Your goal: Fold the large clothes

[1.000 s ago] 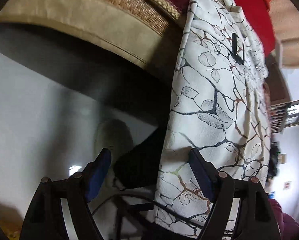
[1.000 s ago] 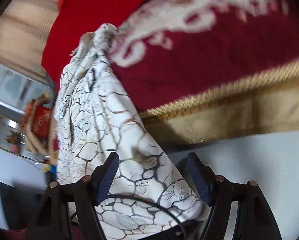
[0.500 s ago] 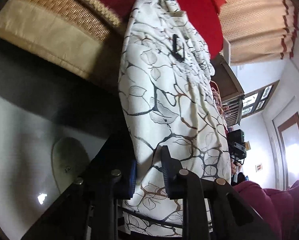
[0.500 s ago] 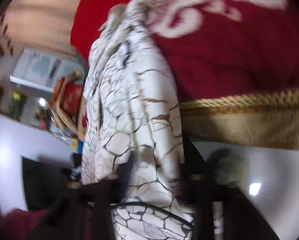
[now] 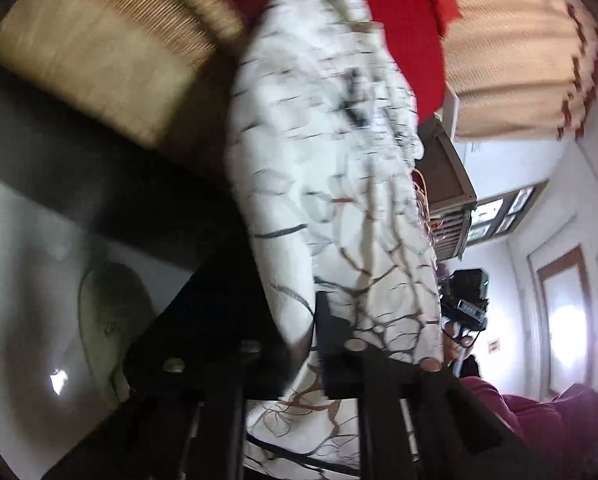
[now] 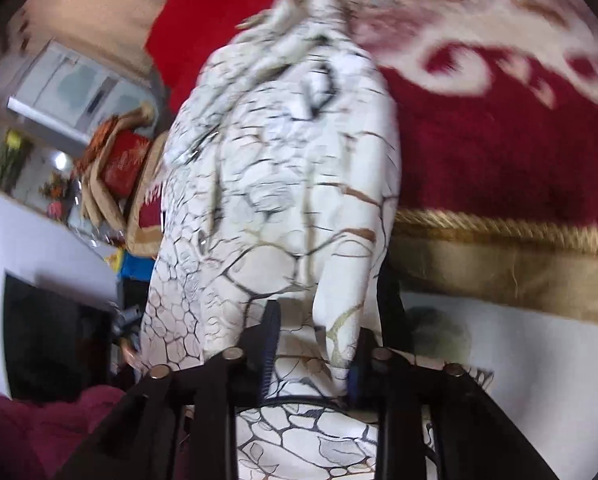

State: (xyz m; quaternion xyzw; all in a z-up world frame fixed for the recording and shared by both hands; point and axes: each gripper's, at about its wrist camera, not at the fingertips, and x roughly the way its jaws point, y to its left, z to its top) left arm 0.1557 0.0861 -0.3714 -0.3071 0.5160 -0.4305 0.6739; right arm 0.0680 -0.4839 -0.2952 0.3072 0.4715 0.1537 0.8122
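A white garment printed with dark and brown branches (image 5: 331,160) hangs from the edge of the bed down towards me. In the left wrist view my left gripper (image 5: 299,320) is shut on its lower edge, with the cloth bunched between the fingers. The same garment (image 6: 291,180) fills the middle of the right wrist view, its top crumpled on the blanket. My right gripper (image 6: 313,320) has a thick fold of it between its blue pads (image 6: 273,332), which press on the fold while the jaws are closing. Both views are blurred.
A red blanket with cream pattern (image 6: 499,128) and gold braid trim (image 6: 499,232) covers the bed. Pale floor (image 5: 27,280) lies below. A striped curtain (image 5: 519,60) and a window (image 5: 499,212) are on the right. A dark screen (image 6: 55,340) and a shelf of ornaments (image 6: 111,160) stand on the left.
Both grippers went from wide open around the hanging garment to closed on it. Both have lifted and tilted, the right one more, and the cloth now stands bunched and raised.
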